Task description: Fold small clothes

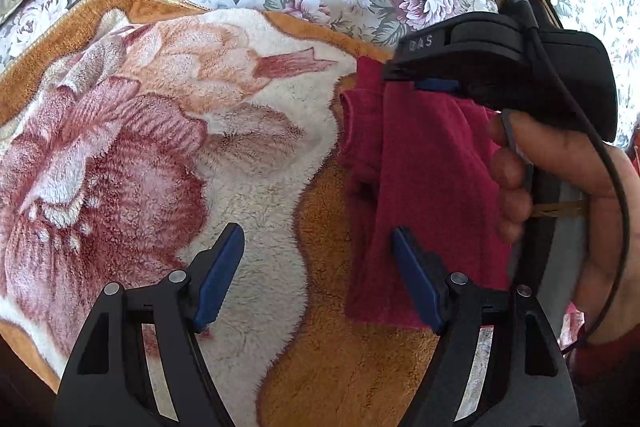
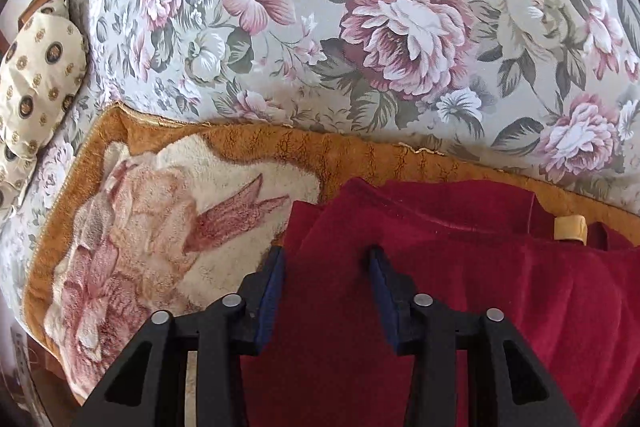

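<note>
A small dark red garment [image 1: 424, 187] lies folded on a plush orange and cream blanket [image 1: 200, 155]. My left gripper [image 1: 318, 275] is open and empty, with its right finger over the garment's near left edge. My right gripper [image 2: 326, 291] is open, low over the garment's [image 2: 440, 287] far left part; it also shows in the left wrist view [image 1: 424, 83], held by a hand [image 1: 560, 195] above the garment's far end. A cream label [image 2: 570, 227] shows at the garment's far right edge.
The blanket [image 2: 160, 227] lies on a floral bedspread [image 2: 360, 27] that stretches behind it. A cream patterned pillow [image 2: 36, 87] lies at the far left. The gripper's cable [image 1: 592, 131] hangs on the right.
</note>
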